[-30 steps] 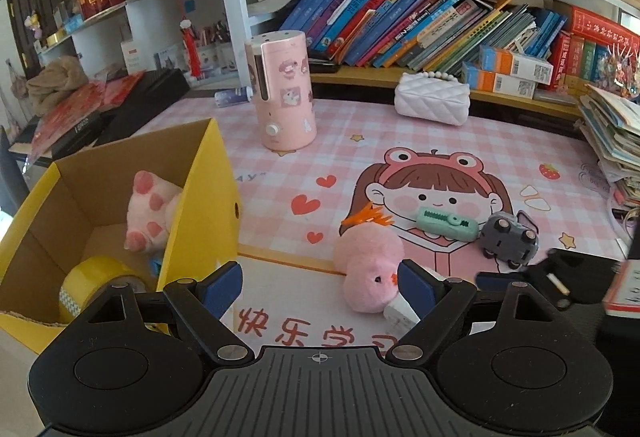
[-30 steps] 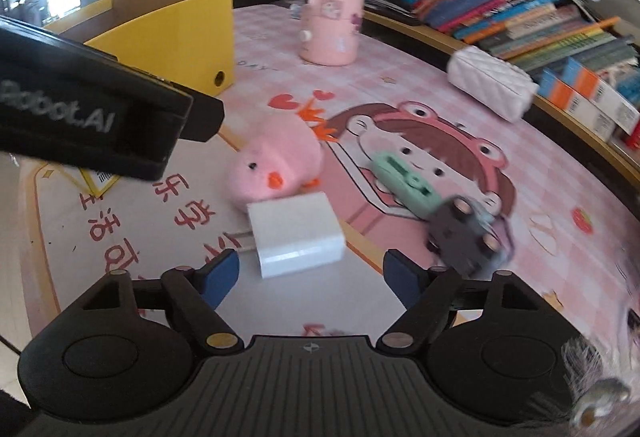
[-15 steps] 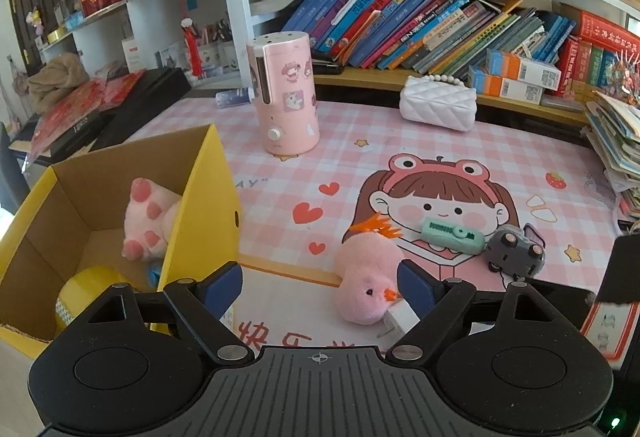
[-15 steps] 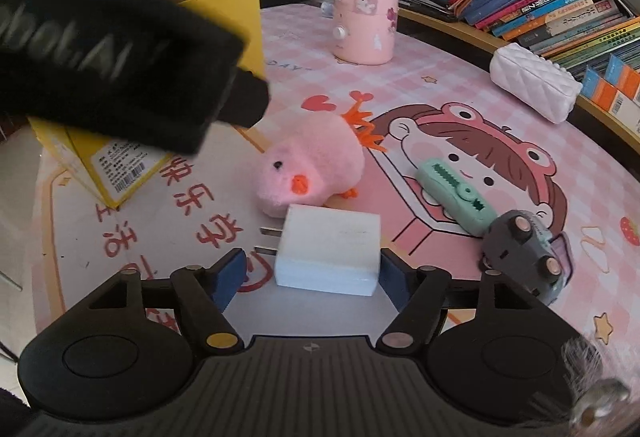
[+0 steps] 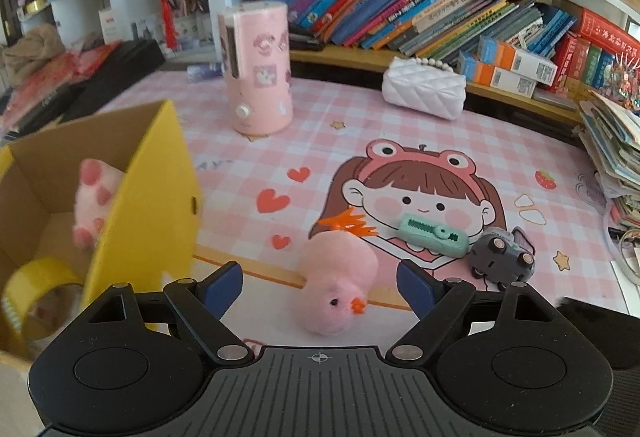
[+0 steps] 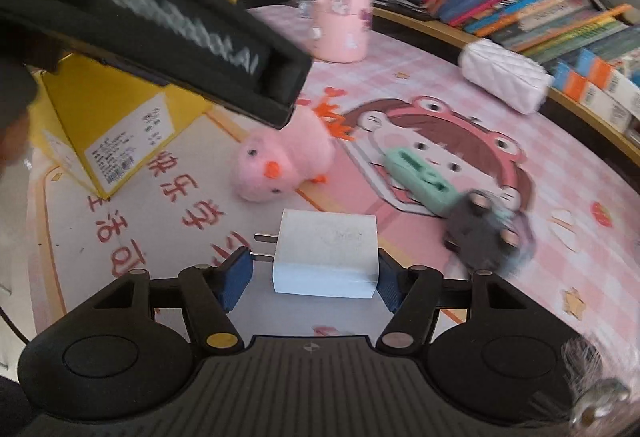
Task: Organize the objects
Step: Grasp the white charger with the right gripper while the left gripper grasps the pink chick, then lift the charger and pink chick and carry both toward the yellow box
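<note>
My left gripper (image 5: 320,287) is open, its jaws on either side of a pink plush chick (image 5: 338,287) lying on the mat. My right gripper (image 6: 312,279) is open around a white plug charger (image 6: 326,251); the right pad is at its side, the left pad is by the prongs. The chick also shows in the right wrist view (image 6: 282,163). A mint green toy (image 5: 434,235) and a grey toy car (image 5: 500,257) lie right of the chick. A yellow cardboard box (image 5: 152,197) at left holds a pink paw plush (image 5: 94,201) and a tape roll (image 5: 34,289).
A pink cylinder (image 5: 258,67) stands at the back of the pink mat (image 5: 400,141). A white quilted purse (image 5: 424,93) lies before a bookshelf (image 5: 440,17). A paper stack (image 5: 612,157) sits at right. The left gripper's black body (image 6: 160,25) crosses the right wrist view.
Both grippers moved forward. The left jaws now straddle the chick. The right jaws have come around the charger and narrowed toward it.
</note>
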The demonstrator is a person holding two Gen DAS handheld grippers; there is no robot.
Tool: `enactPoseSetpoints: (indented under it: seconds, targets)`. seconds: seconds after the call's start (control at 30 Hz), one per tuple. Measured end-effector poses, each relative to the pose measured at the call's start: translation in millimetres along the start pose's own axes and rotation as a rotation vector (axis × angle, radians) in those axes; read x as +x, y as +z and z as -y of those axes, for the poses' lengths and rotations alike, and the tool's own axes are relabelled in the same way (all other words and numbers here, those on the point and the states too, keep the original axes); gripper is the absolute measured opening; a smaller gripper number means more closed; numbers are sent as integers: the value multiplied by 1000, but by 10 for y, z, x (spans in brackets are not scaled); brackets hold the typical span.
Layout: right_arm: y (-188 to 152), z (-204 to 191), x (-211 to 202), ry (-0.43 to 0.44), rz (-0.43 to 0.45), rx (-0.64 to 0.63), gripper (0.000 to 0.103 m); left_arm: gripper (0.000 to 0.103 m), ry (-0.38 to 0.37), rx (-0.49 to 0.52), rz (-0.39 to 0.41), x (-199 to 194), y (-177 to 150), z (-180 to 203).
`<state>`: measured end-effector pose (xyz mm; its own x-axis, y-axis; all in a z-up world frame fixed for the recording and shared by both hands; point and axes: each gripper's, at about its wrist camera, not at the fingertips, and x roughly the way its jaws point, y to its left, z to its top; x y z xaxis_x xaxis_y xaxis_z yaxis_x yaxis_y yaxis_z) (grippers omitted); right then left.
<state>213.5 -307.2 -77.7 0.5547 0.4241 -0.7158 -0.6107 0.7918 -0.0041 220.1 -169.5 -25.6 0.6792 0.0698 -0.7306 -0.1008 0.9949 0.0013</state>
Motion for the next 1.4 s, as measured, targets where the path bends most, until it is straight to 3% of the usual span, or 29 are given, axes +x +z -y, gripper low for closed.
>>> enactPoseSetpoints:
  seconds: [0.37,0.47,0.5,0.63,0.93,1.4]
  targets:
    - [-79,256,-264,-146,-29,96,62,64,11,33,-108,566,-26,94]
    - [-77,291,-309,-168,-37,126,62,45,-10,36,-142,651,-53,94]
    - [-69,301,-316,-175,-40,137,62,44,-11,34,-149,663,-60,88]
    - [-30,302,-355,-203,-39,164,62,43,-34,-5,-137,541,-68,4]
    - [33,210,-464,-252,-21,227,62,43,-115,-22,-4,-100,-64,-127]
    - [48,-290,-623,-280,-8,226,62,43,-189,-9,45,-621,-347,-412]
